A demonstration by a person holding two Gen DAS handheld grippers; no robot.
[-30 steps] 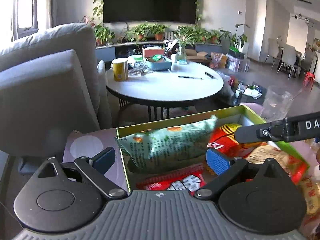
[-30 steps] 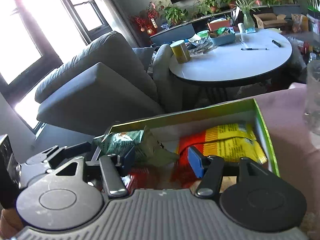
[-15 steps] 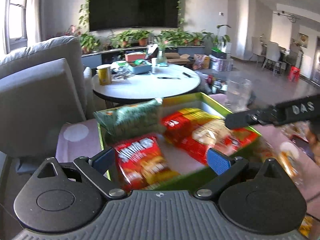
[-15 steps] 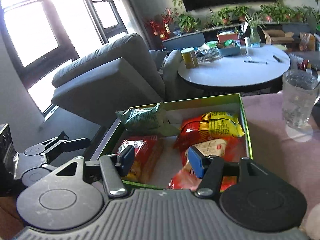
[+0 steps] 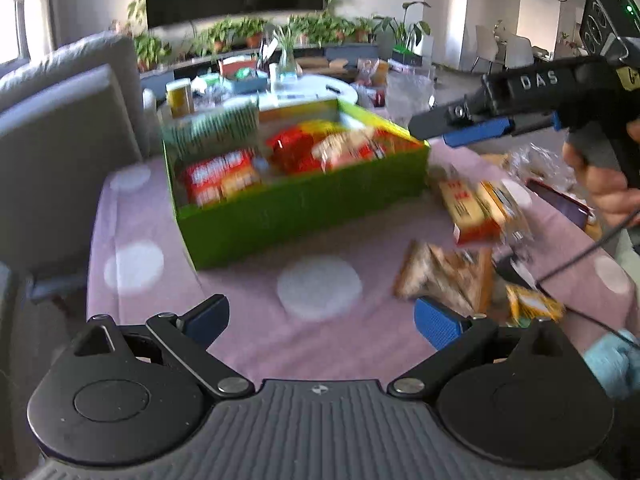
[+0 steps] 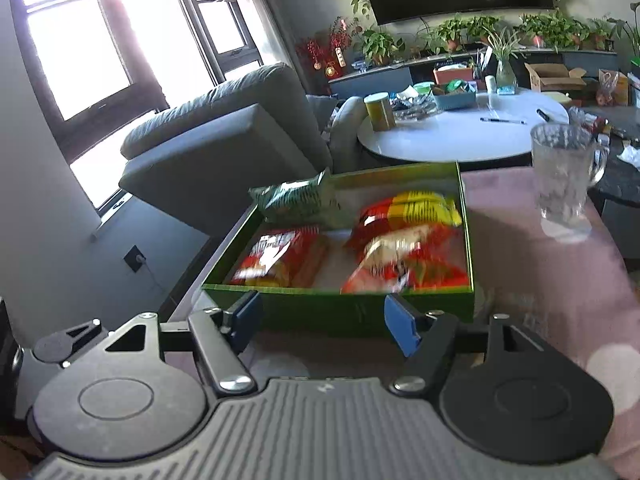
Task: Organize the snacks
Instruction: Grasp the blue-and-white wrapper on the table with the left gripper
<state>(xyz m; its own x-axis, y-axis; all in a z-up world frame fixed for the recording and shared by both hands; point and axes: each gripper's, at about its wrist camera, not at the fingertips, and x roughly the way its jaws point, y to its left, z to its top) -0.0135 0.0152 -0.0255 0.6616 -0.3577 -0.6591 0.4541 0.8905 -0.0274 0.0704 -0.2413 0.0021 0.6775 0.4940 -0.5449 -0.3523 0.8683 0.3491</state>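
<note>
Right wrist: right tool point(image 6: 326, 322) opening, empty; green snack box point(image 6: 344, 312) just beyond.

A table under a pale pink cloth with large white dots point(image 5: 320, 292) carries everything. Toward its far left corner sits a shallow green cardboard box point(image 5: 304, 216), open-topped, its near wall facing the middle of the table. Just beside the box's right end, toward the right edge, lies a yellow and red flat snack packet point(image 5: 472, 208). Nearer the front edge lies a brown triangular wrapped snack point(image 5: 444, 280), with a small yellow-orange packet point(image 5: 532, 304) close on its right; both are blurred. A dark red flat thing point(image 5: 560, 204) lies by the right edge. A clear ribbed glass mug point(image 6: 564, 184) stands near the far edge, well apart from the box.
</note>
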